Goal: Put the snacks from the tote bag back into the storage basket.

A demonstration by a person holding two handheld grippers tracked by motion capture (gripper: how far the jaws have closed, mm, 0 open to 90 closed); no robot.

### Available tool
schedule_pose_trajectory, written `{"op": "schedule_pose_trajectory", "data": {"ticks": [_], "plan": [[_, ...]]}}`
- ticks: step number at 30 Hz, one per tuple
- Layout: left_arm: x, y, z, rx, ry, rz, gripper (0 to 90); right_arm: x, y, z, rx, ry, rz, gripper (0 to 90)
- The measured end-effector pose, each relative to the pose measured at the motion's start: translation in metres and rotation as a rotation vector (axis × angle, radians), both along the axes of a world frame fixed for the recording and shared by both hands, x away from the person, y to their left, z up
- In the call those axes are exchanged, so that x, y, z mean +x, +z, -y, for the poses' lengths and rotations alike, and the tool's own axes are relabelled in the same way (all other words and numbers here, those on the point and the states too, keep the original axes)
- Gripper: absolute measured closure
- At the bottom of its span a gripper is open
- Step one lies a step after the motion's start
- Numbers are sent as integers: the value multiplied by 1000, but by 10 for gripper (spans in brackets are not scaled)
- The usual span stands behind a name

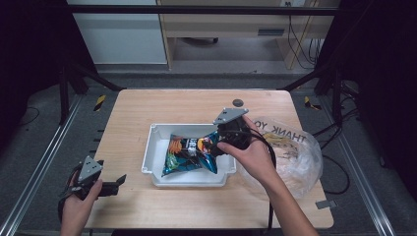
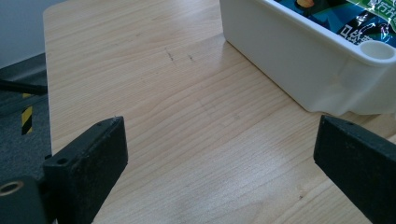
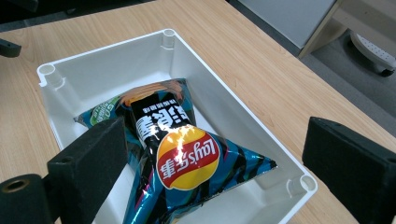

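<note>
A blue and black chip bag [image 1: 189, 153] [image 3: 180, 158] lies in a white rectangular bin [image 1: 156, 130] [image 3: 79, 74] at the table's middle. My right gripper [image 1: 216, 143] [image 3: 215, 172] hovers just above the bag's right end, jaws open wide, nothing between them. My left gripper [image 1: 117, 184] [image 2: 219, 163] rests low over the bare wood near the table's front left, also open and empty. The bin's corner [image 2: 327, 70] with part of the bag [image 2: 345, 16] lies just ahead of it.
A clear plastic bag [image 1: 290, 152] printed with "THANK YOU" lies crumpled at the table's right side, holding some items. A small dark round disc [image 1: 238, 103] sits near the far edge. Bare wood [image 1: 128, 113] surrounds the bin on the left and far sides.
</note>
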State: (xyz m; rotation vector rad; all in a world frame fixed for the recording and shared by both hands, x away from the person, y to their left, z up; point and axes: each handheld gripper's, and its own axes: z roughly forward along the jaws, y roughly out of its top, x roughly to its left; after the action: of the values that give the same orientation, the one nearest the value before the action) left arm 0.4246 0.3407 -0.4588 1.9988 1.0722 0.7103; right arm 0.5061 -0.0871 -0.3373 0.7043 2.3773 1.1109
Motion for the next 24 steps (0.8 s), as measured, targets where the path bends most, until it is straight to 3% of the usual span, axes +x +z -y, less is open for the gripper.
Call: {"op": "schedule_pose_trajectory", "data": {"ticks": [24], "plan": [[1,-1,-4,-23,23,-4,26,-4,10,24,46,-62,52,63]]}}
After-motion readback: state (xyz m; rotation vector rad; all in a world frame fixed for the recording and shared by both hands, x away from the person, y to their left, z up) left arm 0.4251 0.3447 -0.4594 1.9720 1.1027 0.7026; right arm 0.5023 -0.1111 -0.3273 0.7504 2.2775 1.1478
